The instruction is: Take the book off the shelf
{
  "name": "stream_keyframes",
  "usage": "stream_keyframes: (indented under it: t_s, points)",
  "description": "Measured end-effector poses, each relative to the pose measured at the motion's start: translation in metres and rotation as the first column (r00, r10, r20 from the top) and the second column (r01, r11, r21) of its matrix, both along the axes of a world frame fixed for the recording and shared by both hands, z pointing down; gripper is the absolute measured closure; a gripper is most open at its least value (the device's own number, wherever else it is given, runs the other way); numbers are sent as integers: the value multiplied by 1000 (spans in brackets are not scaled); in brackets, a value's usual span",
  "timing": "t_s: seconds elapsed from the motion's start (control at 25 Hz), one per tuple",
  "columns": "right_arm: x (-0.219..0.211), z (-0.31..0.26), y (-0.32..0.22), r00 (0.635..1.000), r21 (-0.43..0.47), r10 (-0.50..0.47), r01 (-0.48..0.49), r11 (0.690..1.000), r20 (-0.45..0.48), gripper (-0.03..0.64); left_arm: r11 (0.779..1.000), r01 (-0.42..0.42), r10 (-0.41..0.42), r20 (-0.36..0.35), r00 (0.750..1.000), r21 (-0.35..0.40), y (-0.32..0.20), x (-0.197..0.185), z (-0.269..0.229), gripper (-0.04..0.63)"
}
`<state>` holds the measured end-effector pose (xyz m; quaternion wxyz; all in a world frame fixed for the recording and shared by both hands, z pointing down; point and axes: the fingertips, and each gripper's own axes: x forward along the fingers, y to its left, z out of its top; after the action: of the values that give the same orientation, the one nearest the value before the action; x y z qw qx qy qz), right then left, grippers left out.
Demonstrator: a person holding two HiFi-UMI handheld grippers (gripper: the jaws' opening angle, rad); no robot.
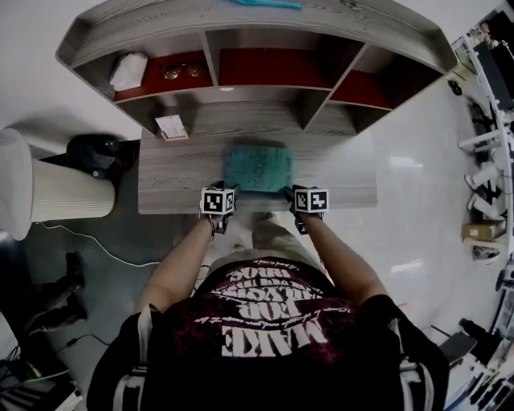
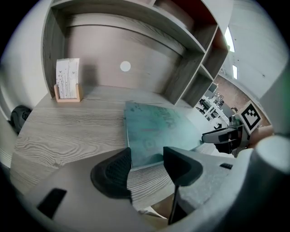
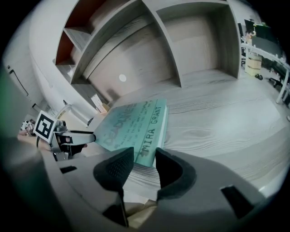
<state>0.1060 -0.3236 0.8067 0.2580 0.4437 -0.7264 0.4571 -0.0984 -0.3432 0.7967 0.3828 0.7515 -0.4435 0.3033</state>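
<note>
The book [image 1: 258, 168] lies on the desk [image 1: 177, 172] just ahead of the left tongs [image 2: 147, 165] and right tongs [image 3: 145, 165], both spread, empty.

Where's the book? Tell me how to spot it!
Find the big grey wooden shelf unit, then the desk under it. The book lies flat near the desk's front edge. It's teal and far bigger than the little card stand.

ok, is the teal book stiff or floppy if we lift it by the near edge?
Probably stiff: the book lies flat with straight edges. It looks thin, so likely light. It may slide on the smooth desk if pushed, and should not roll.
</note>
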Motion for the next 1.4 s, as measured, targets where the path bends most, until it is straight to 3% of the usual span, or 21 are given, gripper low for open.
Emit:
stream_keyframes:
  t_s: [0.2,0.32,0.4,0.48,0.56,0.6,0.64,0.72,0.84,1.12,1.4]
  points:
    - [-3,10,3,999,-23,-45,44,999,-26,455,996,1,2,40,999,-86,3,-2,19,370]
    - [-5,7,1,1000,-41,-1,2,999,24,387,995,46,-42,54,998,-86,3,-10,21,354]
    - [-3,-2,-5,1000,-10,10,-10,1000,20,364,996,82,-79,65,995,-44,-1,-17,15,354]
    - [2,-15,-12,1000,56,-14,15,998,-23,384,995,101,-101,68,993,-1,-3,-25,5,354]
    - [9,-31,-18,997,147,-32,43,988,-77,561,993,112,-114,52,992,36,-2,-31,-6,354]
    - [11,-41,-22,995,194,-38,55,979,-91,612,992,116,-118,30,993,53,-1,-32,-12,356]
    - [12,-51,-25,994,236,-44,65,970,-96,614,991,119,-120,7,993,67,0,-32,-19,360]
    - [12,-70,-28,993,309,-55,84,947,-103,614,988,121,-121,-9,993,96,4,-34,-33,494]
    - [12,-96,-29,990,396,-69,112,912,-121,614,980,105,-109,17,994,171,6,-37,-57,580]
    - [7,-141,-22,982,513,-105,170,841,-154,614,940,95,-90,-32,995,327,2,-33,-128,588]
    - [2,-185,-15,981,585,-116,185,789,-154,614,872,93,-78,-51,996,480,-2,-35,-200,588]
